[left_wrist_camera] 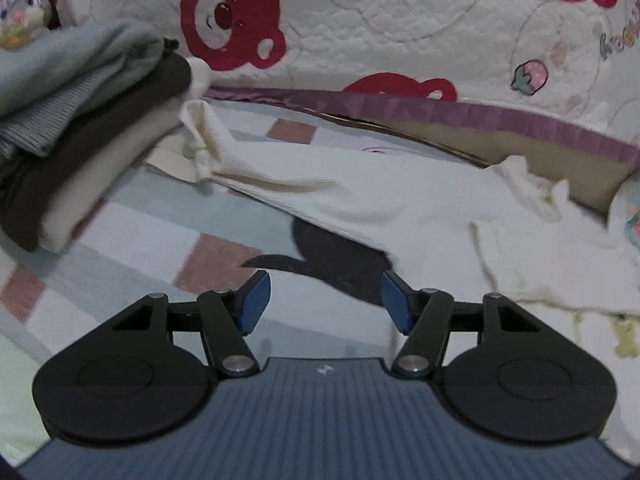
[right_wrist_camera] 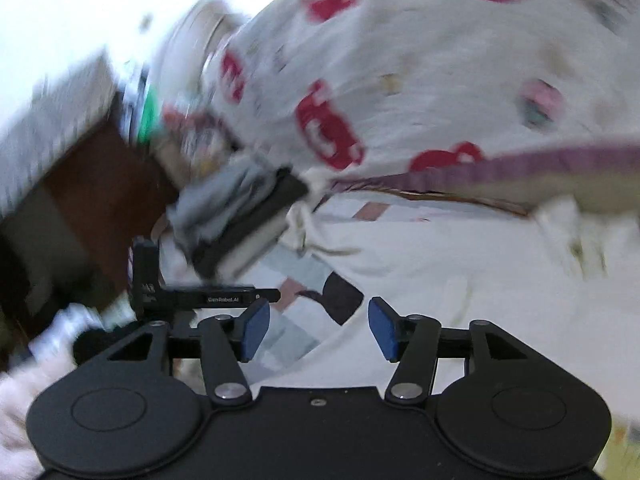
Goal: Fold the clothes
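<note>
A cream ribbed garment point(left_wrist_camera: 360, 196) lies spread across the checked bed sheet point(left_wrist_camera: 132, 224), with a dark patch point(left_wrist_camera: 340, 256) at its near edge. My left gripper point(left_wrist_camera: 324, 300) is open and empty, just above that near edge. A stack of folded clothes point(left_wrist_camera: 80, 120), grey-green, dark and cream, sits at the left. In the blurred right wrist view the same garment point(right_wrist_camera: 460, 264) and stack point(right_wrist_camera: 240, 216) show. My right gripper point(right_wrist_camera: 318, 328) is open and empty above the sheet. The left gripper's body point(right_wrist_camera: 192, 300) shows at its left.
A white quilt with red bears point(left_wrist_camera: 400, 20) rises behind the bed, with a purple trim point(left_wrist_camera: 480, 116) and a brown board below it. A plush toy point(left_wrist_camera: 20, 12) sits at the far left. Dark wooden furniture point(right_wrist_camera: 80, 208) stands left of the bed.
</note>
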